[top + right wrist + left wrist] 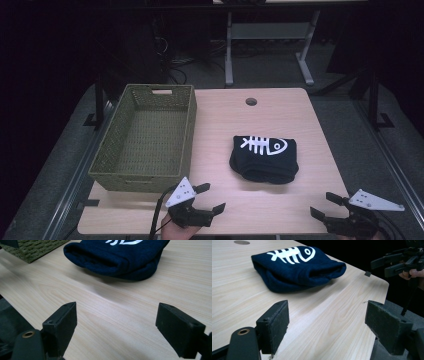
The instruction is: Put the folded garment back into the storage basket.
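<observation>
High view: I note both grippers at the near table (280,125) edge, jaws spread, nothing between them. The left gripper (209,197) sits just in front of the basket's (150,134) near corner; the right gripper (326,205) is well apart, at the near right corner. The folded cloth (264,158) lies ahead of and between the two tools, clear of both, its fishbone print up. Its long axis runs across the table, the fish head toward the right-gripper side; the rounded fold faces me.

Left gripper view: my jaws stand wide over bare wood. The cloth (298,267) lies ahead and slightly left, its open layered end toward the far right gripper (387,264), itself spread and empty.

Right gripper view: jaws wide, empty. The cloth (120,257) lies straight ahead, fold edge toward me; the basket (32,248) corner shows ahead left.

Judgement: this is the approach step, with no contact yet. The next move calls for both tools to advance, pinch the cloth at opposite ends, and keep the layers together for the basket.
</observation>
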The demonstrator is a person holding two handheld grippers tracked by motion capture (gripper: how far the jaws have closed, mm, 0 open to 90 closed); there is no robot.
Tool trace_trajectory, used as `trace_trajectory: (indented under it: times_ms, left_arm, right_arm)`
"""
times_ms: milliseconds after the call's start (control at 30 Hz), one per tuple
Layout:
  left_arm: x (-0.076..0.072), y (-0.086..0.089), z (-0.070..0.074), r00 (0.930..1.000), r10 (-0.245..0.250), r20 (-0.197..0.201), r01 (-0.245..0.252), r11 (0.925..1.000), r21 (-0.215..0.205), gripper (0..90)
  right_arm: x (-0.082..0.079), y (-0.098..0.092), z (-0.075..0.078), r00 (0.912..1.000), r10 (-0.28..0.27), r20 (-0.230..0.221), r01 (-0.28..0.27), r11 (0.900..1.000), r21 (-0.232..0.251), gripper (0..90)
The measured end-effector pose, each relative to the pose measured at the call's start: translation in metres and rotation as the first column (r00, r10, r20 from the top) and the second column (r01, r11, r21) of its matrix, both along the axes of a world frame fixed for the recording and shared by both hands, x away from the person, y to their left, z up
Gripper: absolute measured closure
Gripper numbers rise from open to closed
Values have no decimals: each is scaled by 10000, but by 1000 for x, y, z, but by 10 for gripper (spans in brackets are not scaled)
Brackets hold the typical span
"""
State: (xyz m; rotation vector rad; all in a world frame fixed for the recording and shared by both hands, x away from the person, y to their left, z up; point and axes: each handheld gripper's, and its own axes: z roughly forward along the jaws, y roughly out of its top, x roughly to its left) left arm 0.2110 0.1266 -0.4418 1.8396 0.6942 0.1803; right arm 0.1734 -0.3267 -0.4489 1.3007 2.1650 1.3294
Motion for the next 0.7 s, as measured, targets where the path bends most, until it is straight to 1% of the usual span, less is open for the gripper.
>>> trace_trajectory:
  times_ms: [67,100,133,167,200,233,267,300,367,433,467,500,567,667,700]
  left_arm:
    - [-1,-3,1,10000,0,92,-1,9999,138,188]
    - [-1,-3,2,9999,-2,137,0,9999,123,188]
    - [-1,-4,3,9998,-2,192,-1,9999,133,188]
    - [0,-6,4,9997,2,259,-7,9998,198,188]
    - [0,-7,4,9995,-17,327,6,9994,353,188]
    - [2,-9,5,9994,-32,331,18,9991,417,188]
    - [4,-10,6,9995,-59,303,45,9988,482,188]
    - [6,-11,7,9996,-37,282,24,9989,461,188]
    - [12,-13,10,9997,-45,240,34,9989,472,188]
    - [19,-16,14,9996,52,266,-61,9994,349,188]
    - [21,-17,15,9997,54,253,-63,9993,360,187]
    - [24,-20,16,9998,108,157,-113,9994,318,183]
    - [30,-24,18,9999,132,73,-134,9995,299,178]
    - [36,-32,18,9996,171,214,-183,9983,554,182]
    - [38,-34,17,9996,179,233,-194,9976,662,184]
  right_arm:
    - [2,0,0,9999,96,-80,-95,9999,75,171]
    - [3,0,1,9999,94,-129,-93,9999,77,170]
    - [4,-1,2,9998,121,-153,-118,9997,210,171]
    - [5,-1,3,9997,198,-157,-193,9992,352,171]
    - [6,-2,4,9996,249,-142,-243,9990,388,171]
    - [7,-2,6,9994,287,-172,-279,9987,423,172]
    - [9,-2,7,9990,383,-211,-372,9981,486,172]
    - [11,-2,8,9986,469,-252,-455,9975,537,170]
    - [15,0,9,9980,514,-368,-492,9972,569,159]
    - [21,4,12,9969,646,-446,-627,9971,435,158]
    - [25,5,13,9962,715,-494,-693,9966,443,157]
    - [27,6,14,9955,738,-595,-711,9964,451,156]
    - [35,8,15,9945,823,-655,-800,9961,376,155]
    - [47,11,17,9911,895,-986,-844,9949,549,149]
    - [50,12,18,9908,888,-1017,-837,9951,529,149]
